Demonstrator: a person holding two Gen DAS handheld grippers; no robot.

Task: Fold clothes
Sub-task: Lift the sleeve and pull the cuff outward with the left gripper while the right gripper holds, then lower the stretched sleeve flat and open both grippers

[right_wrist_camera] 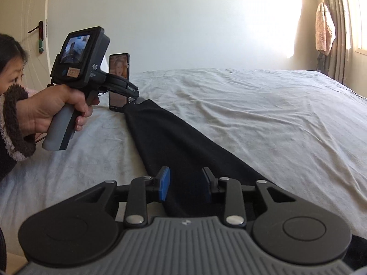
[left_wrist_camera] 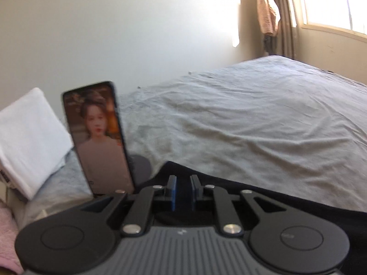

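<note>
Between the fingers of the right gripper [right_wrist_camera: 186, 186], which stand apart with blue pads clear of the cloth, lies the near end of a black garment [right_wrist_camera: 183, 146]. It is a long, narrow strip, already doubled lengthwise by the look of it, stretched flat across the grey-sheeted bed [right_wrist_camera: 263, 114]. At its far end the left gripper [left_wrist_camera: 183, 189], held in the person's left hand [right_wrist_camera: 55, 110], poises over the garment's tip. Its fingers are narrowly parted, and the left wrist view shows only a gap between the pads, with the black cloth below rather than pinched. Neither gripper therefore holds anything. A phone [left_wrist_camera: 98, 137] stands propped just beyond the far end, beside a folded white cloth [left_wrist_camera: 29, 142]. A pinkish towel [right_wrist_camera: 323, 29] hangs near the curtain [right_wrist_camera: 339, 29].

Step in hand, as judged: the strip is laid out and released, awaiting the crosswise fold. The next move calls for one gripper to close on an end's edge, lift it, and carry it along the strip onto the other end, keeping layers aligned and clear of the phone.
</note>
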